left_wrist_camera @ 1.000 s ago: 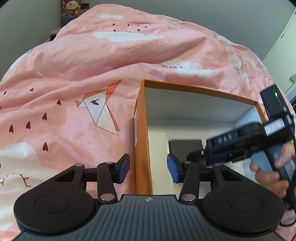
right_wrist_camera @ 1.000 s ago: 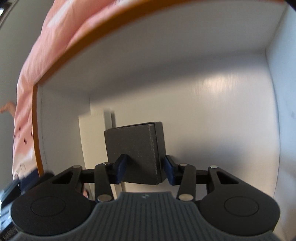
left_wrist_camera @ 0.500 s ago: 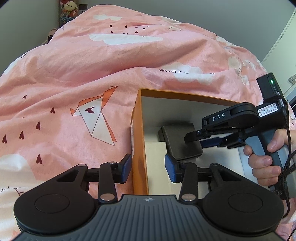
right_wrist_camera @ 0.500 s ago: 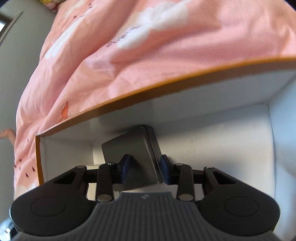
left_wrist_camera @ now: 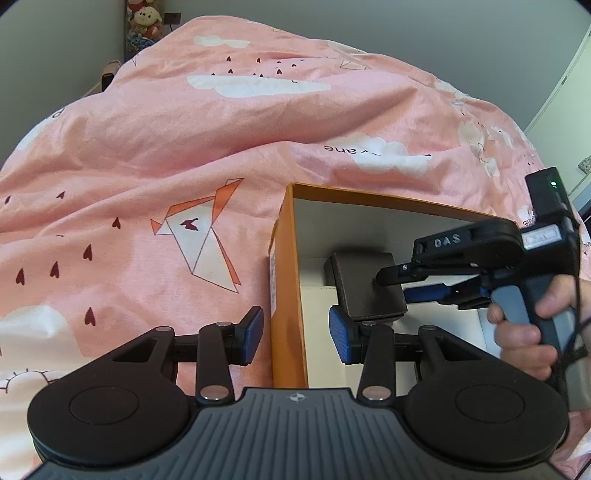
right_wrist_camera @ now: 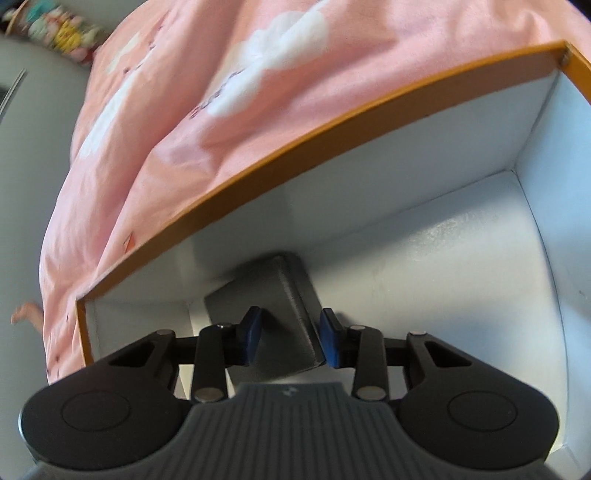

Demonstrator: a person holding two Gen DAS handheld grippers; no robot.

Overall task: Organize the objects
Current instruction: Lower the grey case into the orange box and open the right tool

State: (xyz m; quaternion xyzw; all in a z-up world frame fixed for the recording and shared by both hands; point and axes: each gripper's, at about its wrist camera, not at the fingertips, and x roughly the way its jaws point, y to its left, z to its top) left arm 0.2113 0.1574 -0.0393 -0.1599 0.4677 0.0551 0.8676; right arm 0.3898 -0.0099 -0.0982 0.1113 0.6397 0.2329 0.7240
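Right hand-held gripper, black with blue finger pads: clenched on a dark grey rectangular block, one pad on each side face, the block tilted with its far end toward the back wall of the box. Same block in the left wrist view: inside an open cardboard box with orange outside and white lining, near the box's left wall; whether it touches the floor cannot be told. Right gripper in that view: body marked "DAS", reaching in over the box's right side, held by a bare hand on a grey handle, a small green light on its upper rear module. Left hand-held gripper: jaws spread wide and holding nothing, straddling the box's left wall, one blue pad outside over the bedding, the other inside the box, just in front of the block. Box in the right wrist view: orange rim, white walls and floor. Pink cotton duvet printed with white clouds, dark red hearts and an orange-and-white origami bird: lies under and around the box. Plush toys: far back, against a grey wall.
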